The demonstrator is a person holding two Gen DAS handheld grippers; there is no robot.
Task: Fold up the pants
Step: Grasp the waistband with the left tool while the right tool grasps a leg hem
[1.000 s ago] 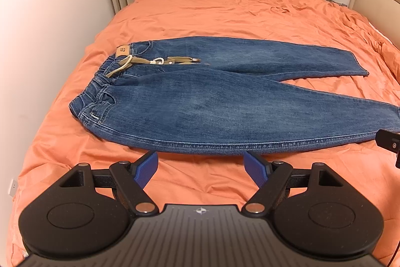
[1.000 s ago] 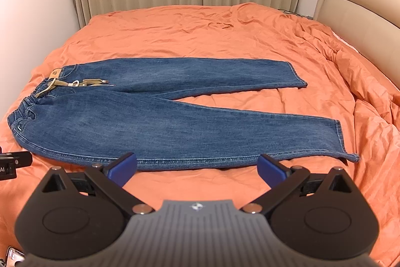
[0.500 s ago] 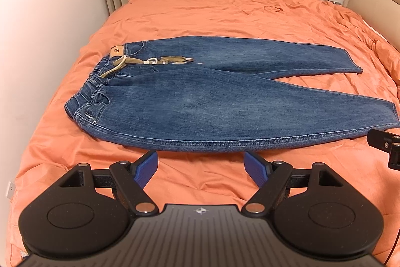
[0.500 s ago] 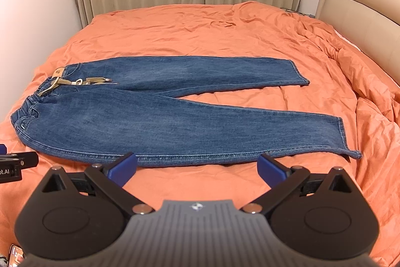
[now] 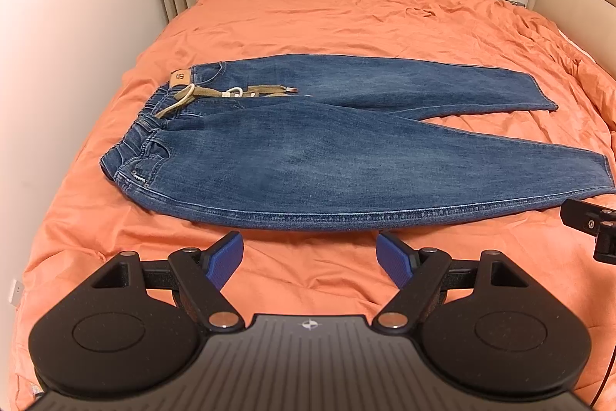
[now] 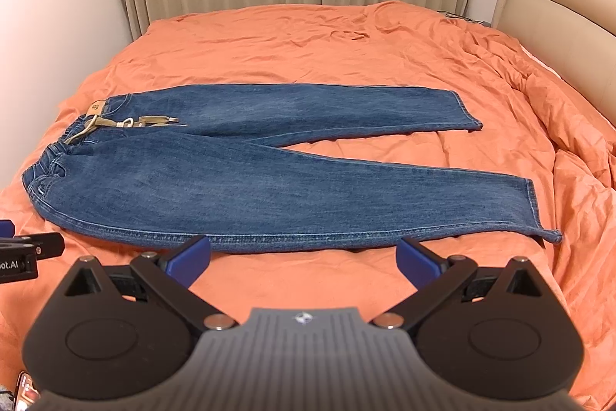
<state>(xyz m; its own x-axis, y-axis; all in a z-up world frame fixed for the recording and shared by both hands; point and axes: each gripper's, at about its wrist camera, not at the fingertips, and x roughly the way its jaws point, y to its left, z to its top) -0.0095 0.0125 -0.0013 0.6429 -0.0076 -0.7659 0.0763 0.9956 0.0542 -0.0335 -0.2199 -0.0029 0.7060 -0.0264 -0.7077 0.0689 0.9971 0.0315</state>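
From the left wrist view, the blue denim pants lie flat on the orange bed, waistband toward the wall, legs splayed apart. The left gripper hovers just short of the near side seam, fingers wide and empty.

From the right wrist view, the right gripper is likewise spread wide, empty, just short of the pants' near seam. Denim looks heavy, limp but thick; I'd pinch the stitched seam or near hem, which should grip well. A woven tan drawstring trails from the waistband.

jeans flat on orange bedspread, left hand-held gripper spread
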